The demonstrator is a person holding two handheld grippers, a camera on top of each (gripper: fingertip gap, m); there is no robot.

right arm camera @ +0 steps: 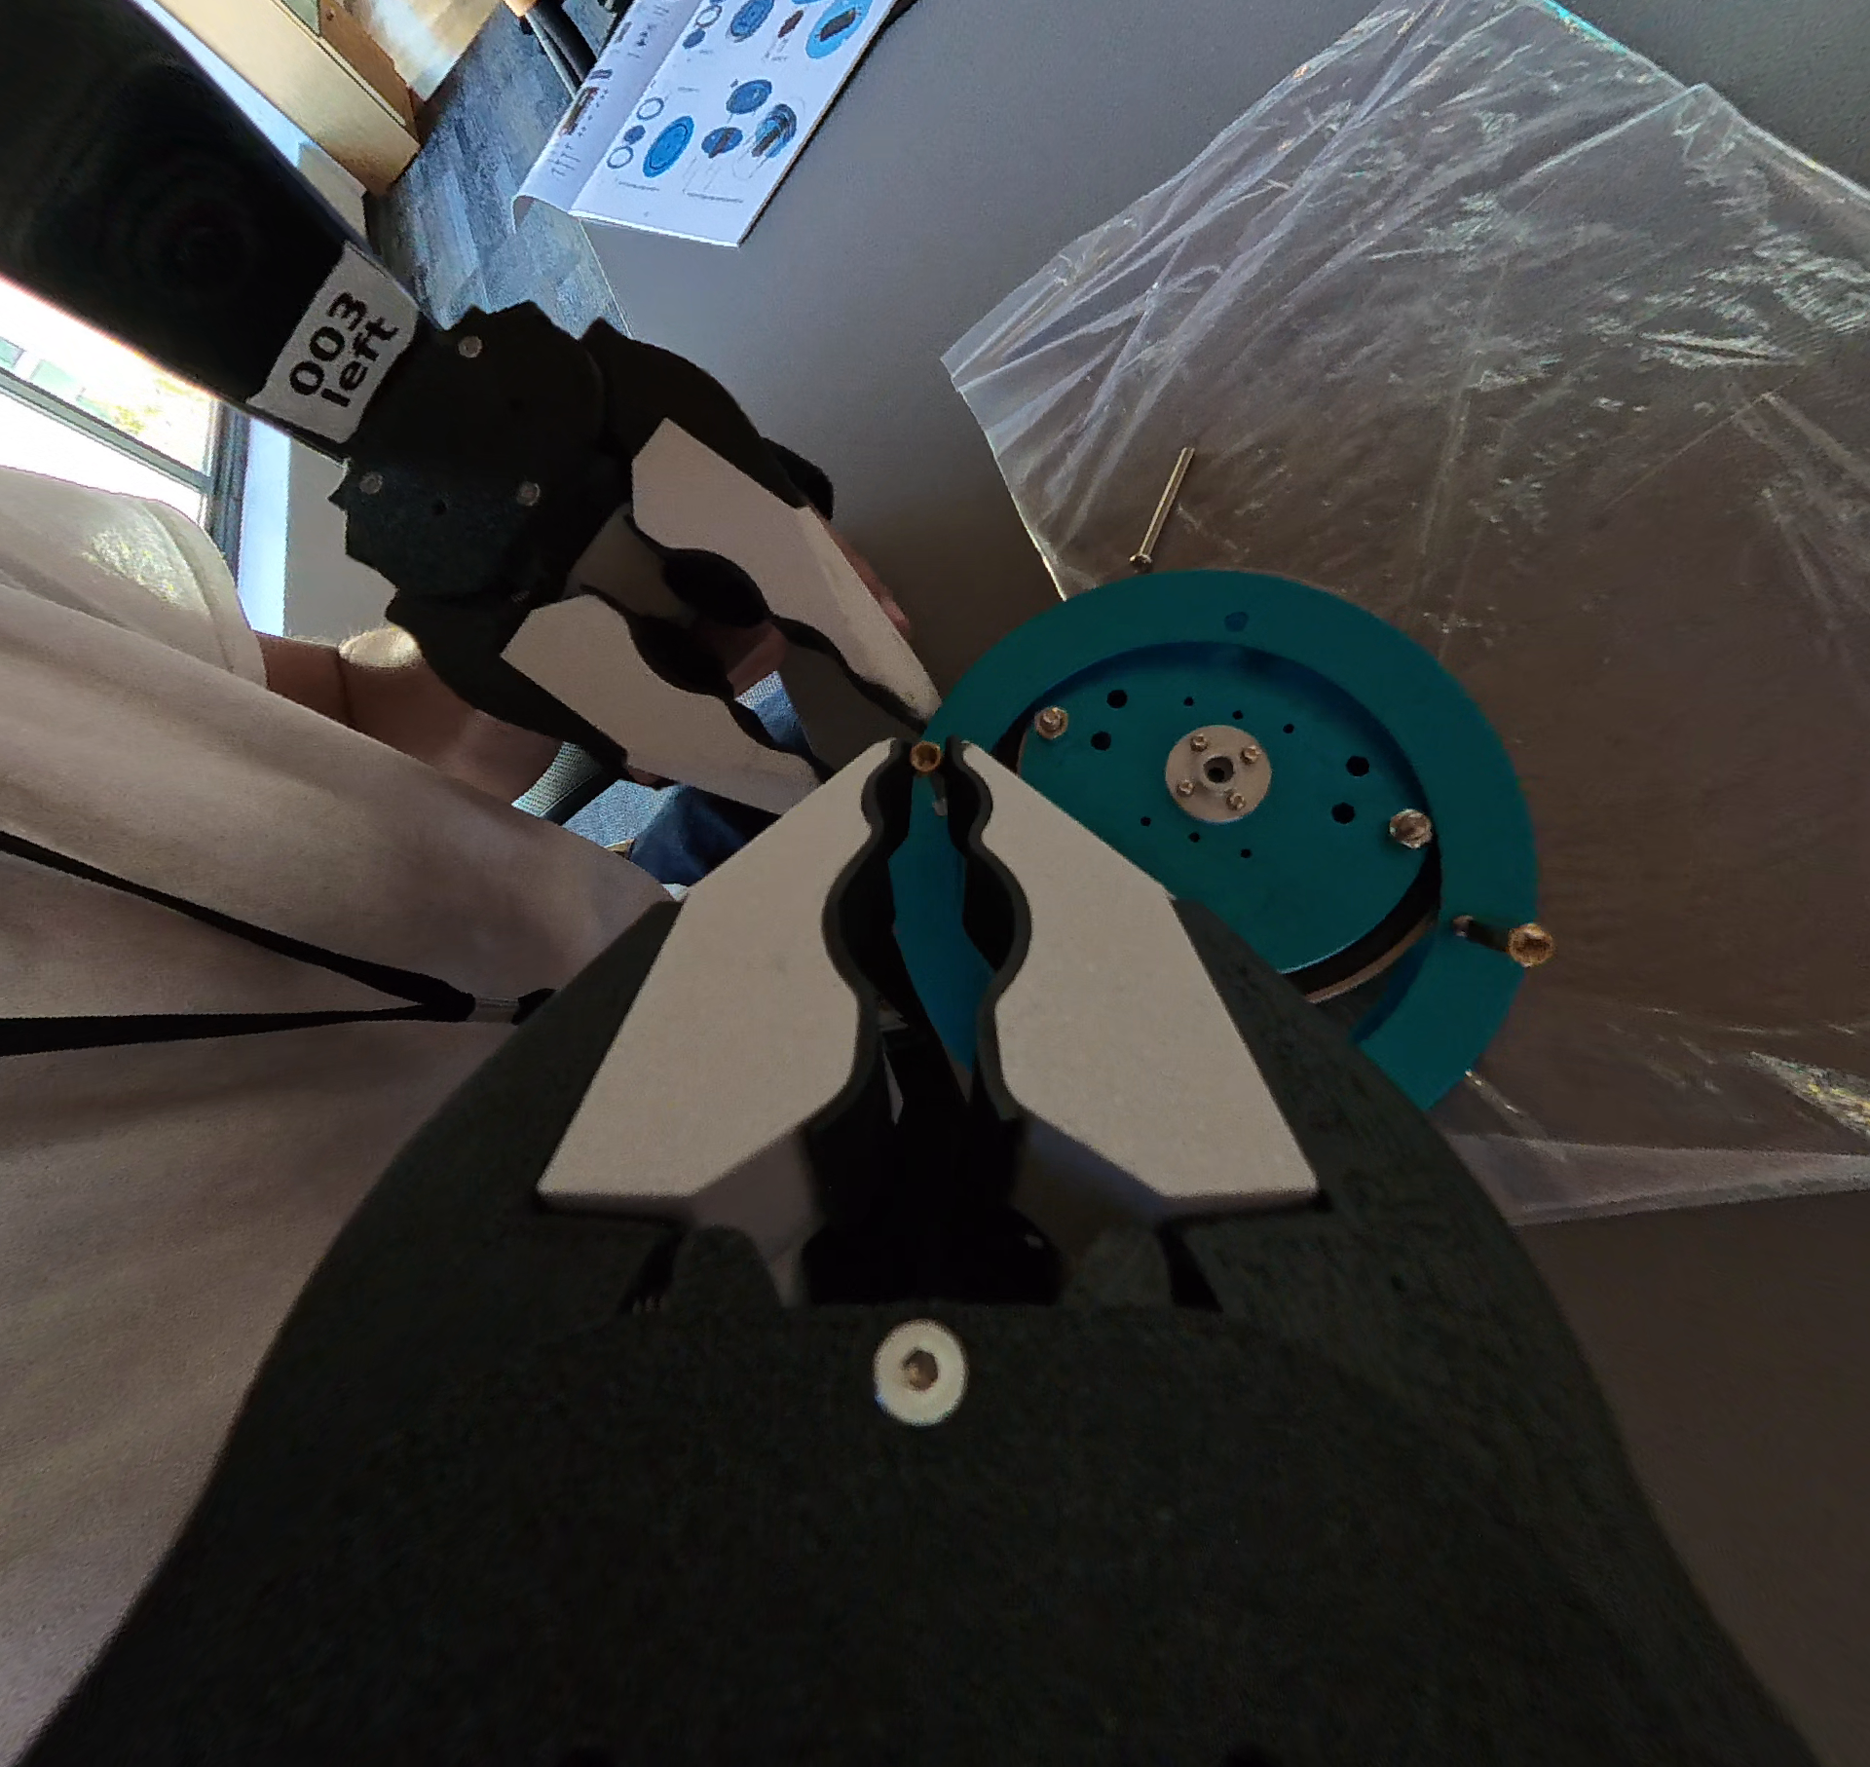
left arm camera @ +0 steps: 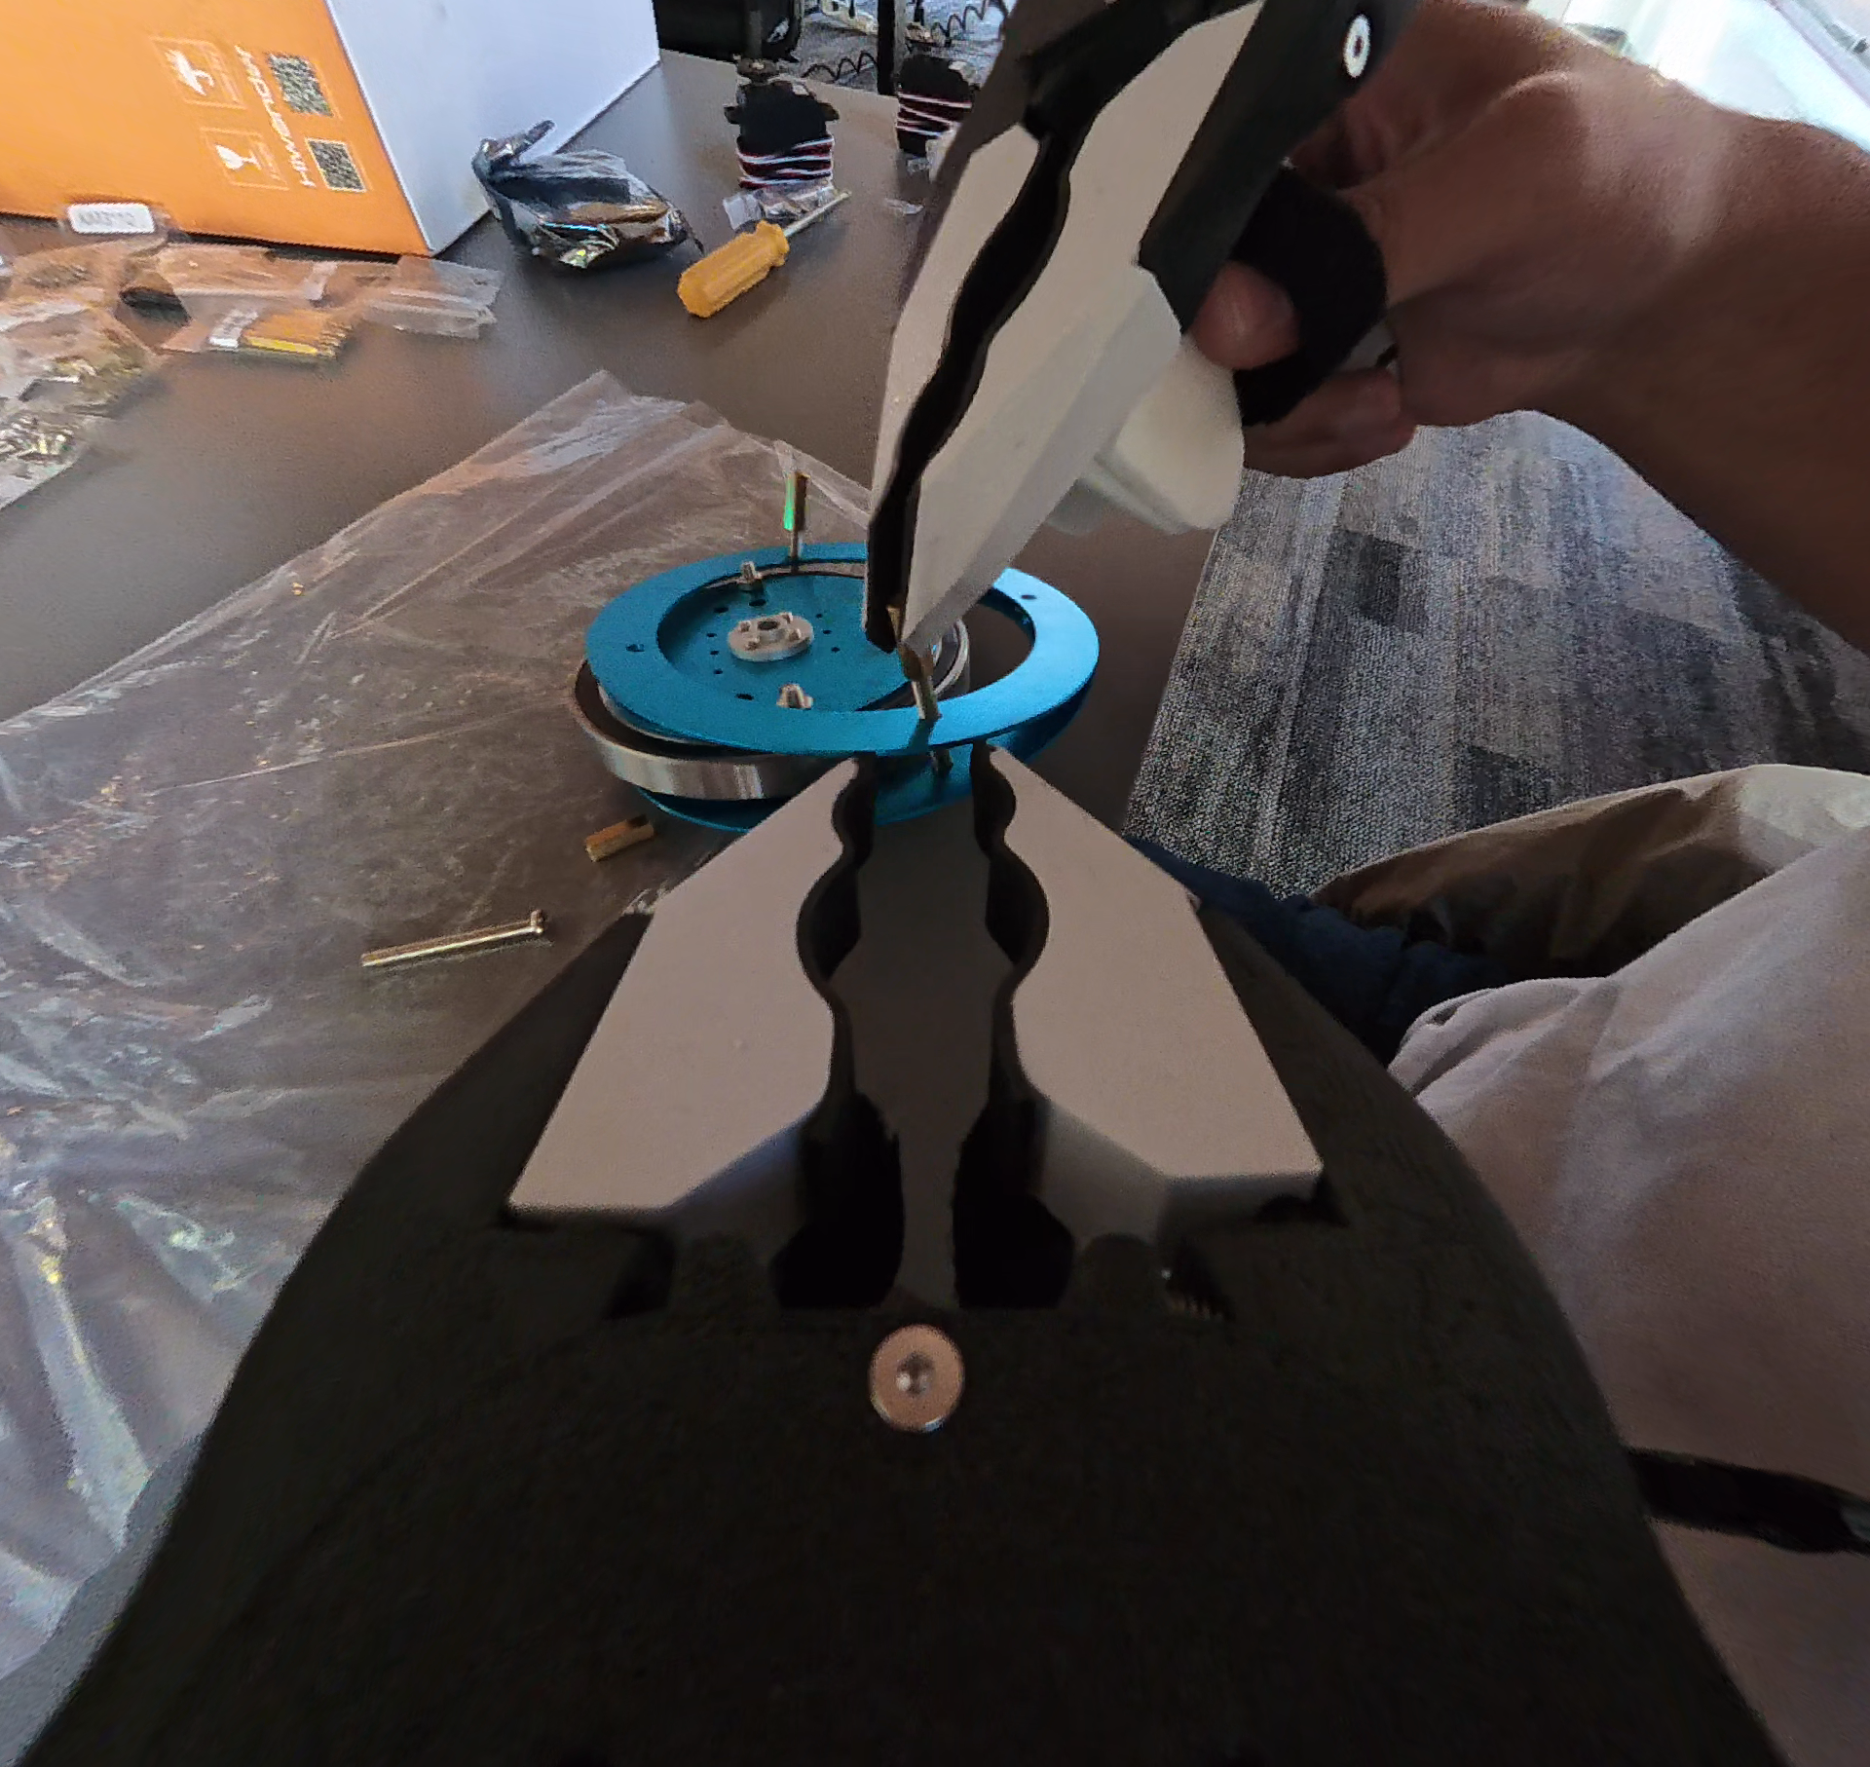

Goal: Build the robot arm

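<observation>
I hold my right gripper (right arm camera: 926, 757) nearly closed on a brass standoff (right arm camera: 925, 758) standing in the blue ring (right arm camera: 1457, 706) on the table (left arm camera: 708, 383). My left gripper (left arm camera: 916, 757), slightly parted and empty, sits at the ring's near edge. The rigid, smooth metal looks likely to slip; I judge the rim the best place to hold.

Dark grey table (left arm camera: 627, 383) carries everything. Clear plastic sheet (left arm camera: 304, 808) lies on it, ahead & left of the left gripper (left arm camera: 916, 767). Blue ring assy (left arm camera: 1052, 696) sits partly on the sheet, just beyond the tips. Farther out: yellow-handled screwdriver (left arm camera: 734, 268), black foil bag (left arm camera: 577, 200), orange & white box (left arm camera: 304, 69), small parts bags (left arm camera: 304, 312) far left. Printed sheet (right arm camera: 739, 59) overhangs table edge.
</observation>
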